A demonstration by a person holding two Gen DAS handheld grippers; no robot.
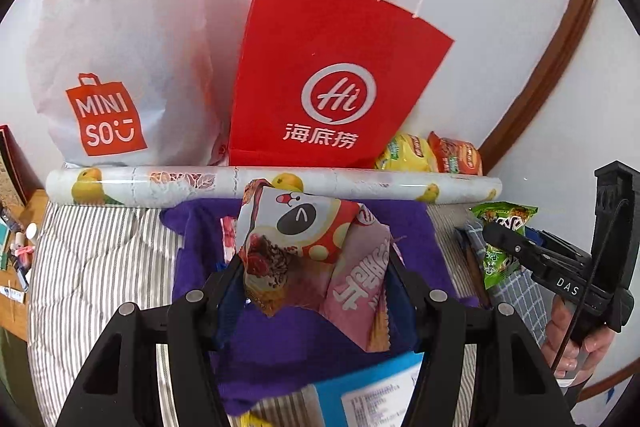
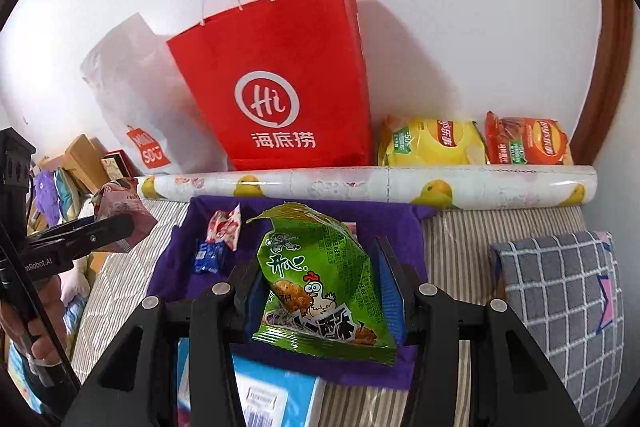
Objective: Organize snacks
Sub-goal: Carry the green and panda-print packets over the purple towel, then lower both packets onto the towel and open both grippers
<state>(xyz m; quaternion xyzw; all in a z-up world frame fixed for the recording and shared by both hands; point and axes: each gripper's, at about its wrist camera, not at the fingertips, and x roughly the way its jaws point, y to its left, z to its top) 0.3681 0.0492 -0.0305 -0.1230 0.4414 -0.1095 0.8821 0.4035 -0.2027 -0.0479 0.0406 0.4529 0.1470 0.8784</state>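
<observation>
In the left wrist view, lower centre, the left gripper (image 1: 316, 279) is clamped on a pink-and-red mushroom-print snack packet (image 1: 308, 251). In the right wrist view, lower centre, the right gripper (image 2: 320, 287) is clamped on a green chicken-print snack packet (image 2: 320, 283), long axis running up the frame. Past both, mid-frame, lies a purple cloth (image 2: 184, 267) with small candies (image 2: 224, 227), then a lemon-print roll (image 2: 360, 187). Beyond it, upper centre, stands the red Haidilao paper bag (image 2: 280, 87), mouth up. It looks the likely destination; neither gripper is clearly nearer.

Red paper bag (image 2: 276, 87), green snack packet (image 2: 320, 283), purple cloth (image 2: 400, 227), grey-striped bedding (image 2: 456, 259).
</observation>
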